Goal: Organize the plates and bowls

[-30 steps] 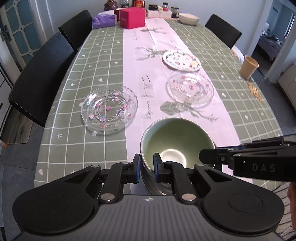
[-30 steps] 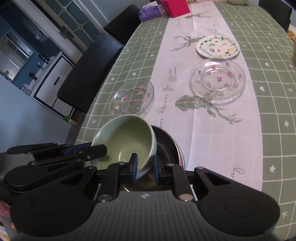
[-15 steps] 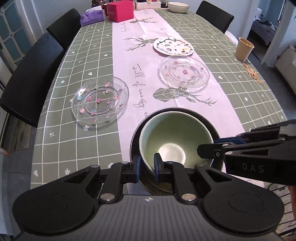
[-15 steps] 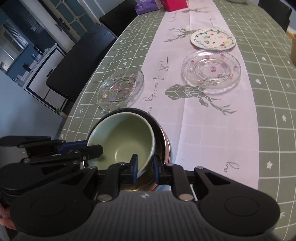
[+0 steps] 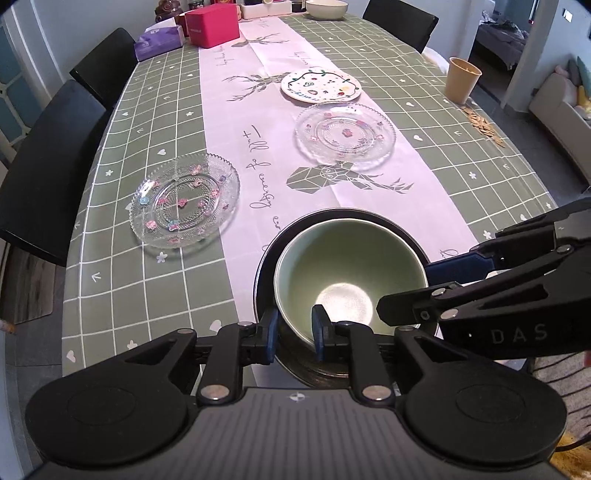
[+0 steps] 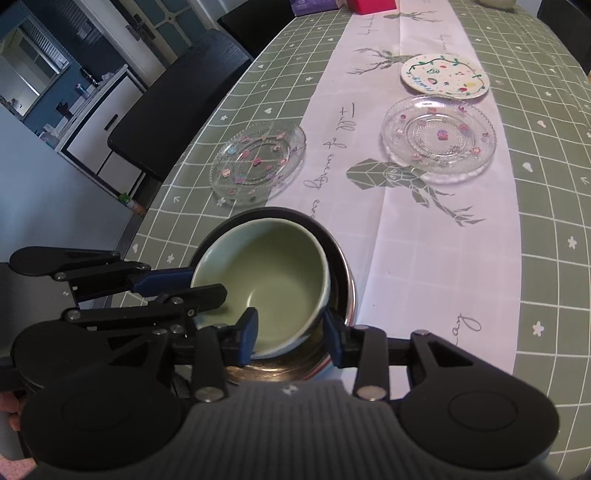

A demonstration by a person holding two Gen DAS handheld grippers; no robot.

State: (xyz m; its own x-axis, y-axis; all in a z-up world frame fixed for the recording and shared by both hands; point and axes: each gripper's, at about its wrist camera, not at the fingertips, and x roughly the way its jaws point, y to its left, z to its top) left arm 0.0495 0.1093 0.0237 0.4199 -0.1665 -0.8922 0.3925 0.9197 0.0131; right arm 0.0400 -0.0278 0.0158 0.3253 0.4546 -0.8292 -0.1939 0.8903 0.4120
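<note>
A pale green bowl point(image 5: 347, 266) point(image 6: 273, 266) sits nested inside a metal bowl point(image 5: 266, 258) point(image 6: 343, 273) at the near end of the table. My left gripper point(image 5: 295, 326) point(image 6: 207, 284) straddles the green bowl's near rim. Its jaws are opening, one pad inside and one outside, no longer pressing. My right gripper point(image 6: 290, 330) point(image 5: 408, 288) straddles the rim on the other side. Its jaws are opening wide with the wall loose between them. Further off lie two clear glass plates point(image 5: 184, 201) point(image 5: 345, 133) and a painted white plate point(image 5: 320, 85).
A pink box point(image 5: 216, 22), a purple pack point(image 5: 159, 42) and a cream bowl point(image 5: 327, 7) stand at the table's far end. A tan cup point(image 5: 461, 79) is at the right edge. Black chairs point(image 5: 48, 166) line the left side. The nested bowls are close to the table's near edge.
The green bowl has come down level into the metal bowl. Both grippers' jaws have widened off its rim, the right one more than the left.
</note>
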